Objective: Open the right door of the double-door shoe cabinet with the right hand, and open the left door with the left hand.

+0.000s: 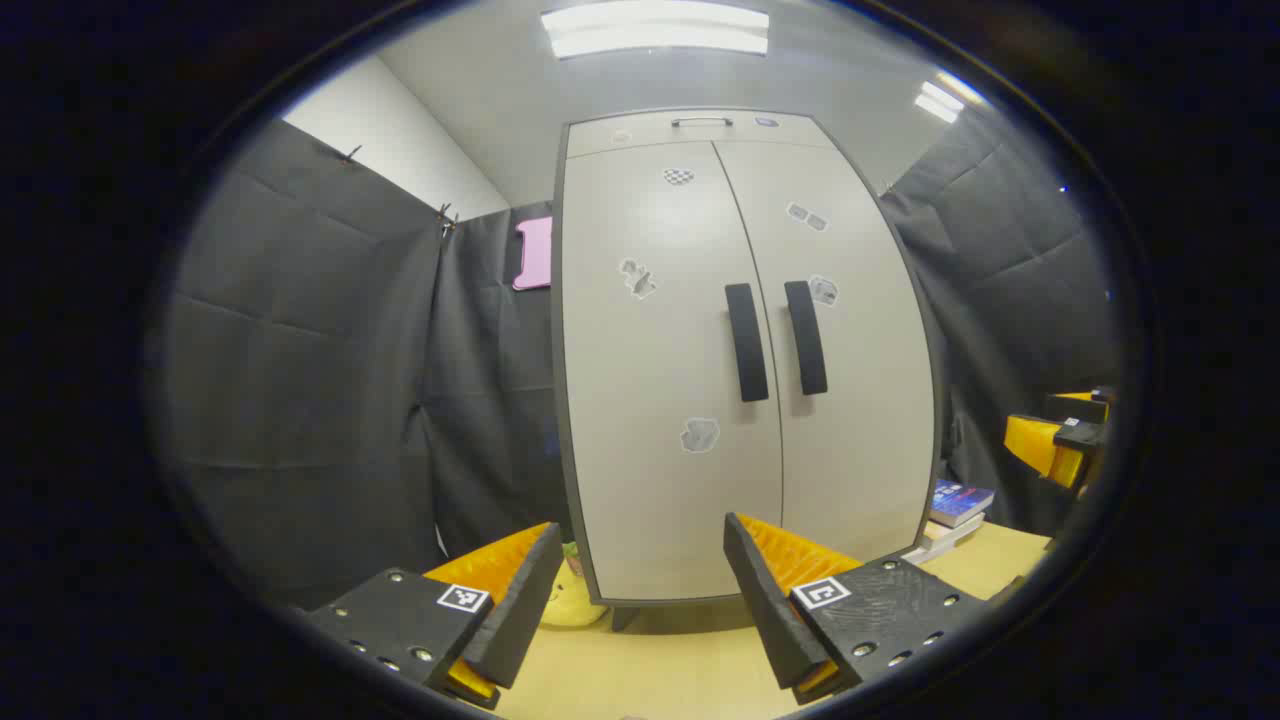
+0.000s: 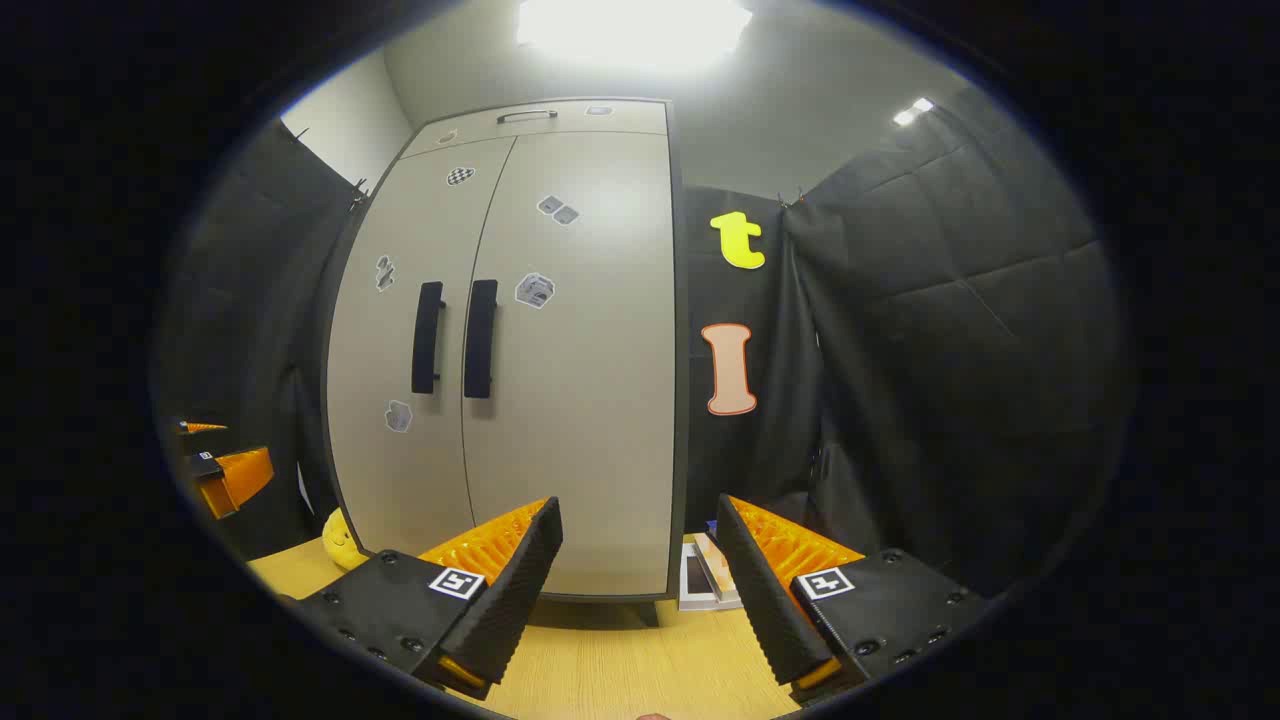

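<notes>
Standing on the wooden table, the shoe cabinet has both doors closed, the left door beside the right door. The left gripper and right gripper hover before it, jaws spread, holding nothing.

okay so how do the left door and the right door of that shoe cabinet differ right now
The left door carries three stickers: a checkered one near its top, one at mid-height and one lower down. The right door has its stickers only in the upper half. The left handle sits at the left door's right edge; the right handle sits at the right door's left edge. Both doors are shut, pale grey, with matching upright black handles.
</notes>
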